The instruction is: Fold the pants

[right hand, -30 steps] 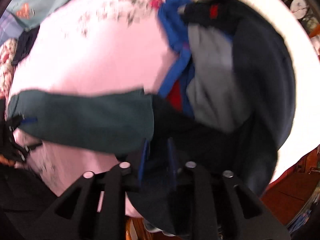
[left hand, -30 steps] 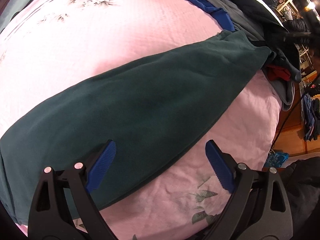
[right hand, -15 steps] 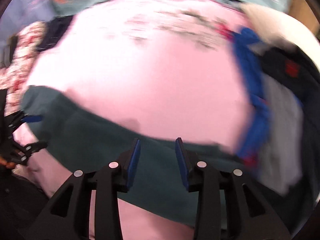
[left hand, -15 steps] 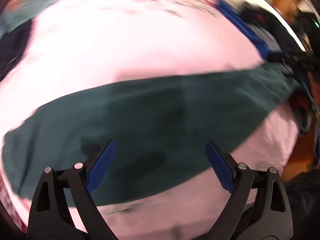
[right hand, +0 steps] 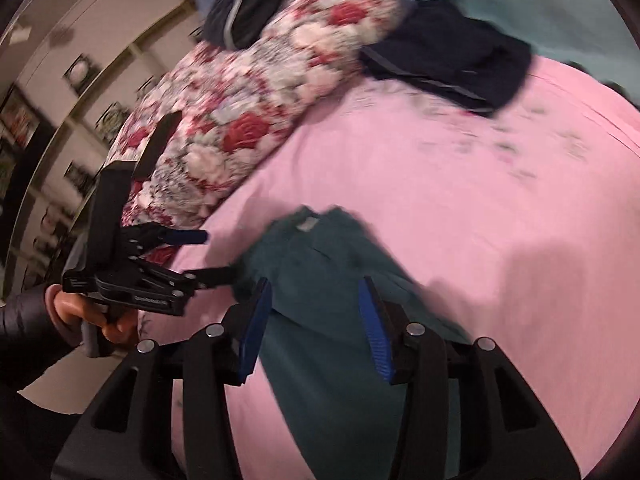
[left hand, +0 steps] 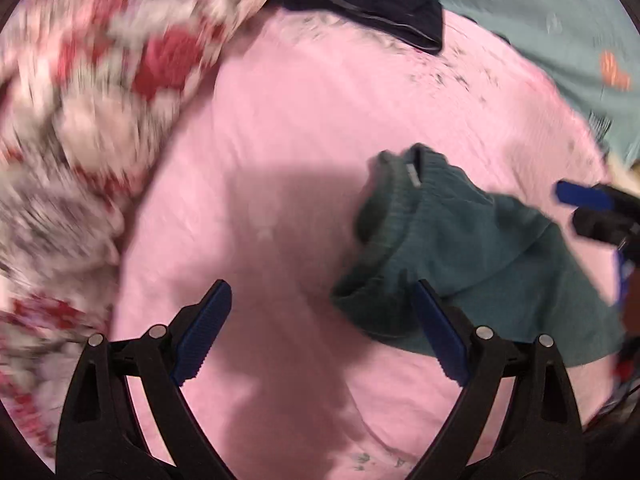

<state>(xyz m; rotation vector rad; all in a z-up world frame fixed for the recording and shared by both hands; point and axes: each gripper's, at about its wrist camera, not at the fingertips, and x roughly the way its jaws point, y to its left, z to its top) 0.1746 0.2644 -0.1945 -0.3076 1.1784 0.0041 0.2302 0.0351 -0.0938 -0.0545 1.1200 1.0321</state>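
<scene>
Dark green pants (left hand: 460, 248) lie on the pink bedsheet (left hand: 300, 140), their ribbed waistband end with a small label nearest me. My left gripper (left hand: 320, 328) is open and empty, hovering just left of the waistband. My right gripper (right hand: 316, 320) is open and empty, low over the pants (right hand: 332, 280). In the right wrist view the left gripper (right hand: 200, 256) shows at the left, jaws apart beside the waistband. In the left wrist view part of the right gripper (left hand: 592, 204) shows at the right edge.
A red and white floral quilt (left hand: 80, 100) is bunched on the left of the bed. A folded dark navy garment (left hand: 368, 4) lies at the far side, with a teal cover (left hand: 560, 32) behind it. Shelves (right hand: 80, 80) line the wall.
Both grippers have swung along the pants to the waistband end. The right gripper has opened from nearly shut. The clothes pile has left view; the floral quilt has come in.
</scene>
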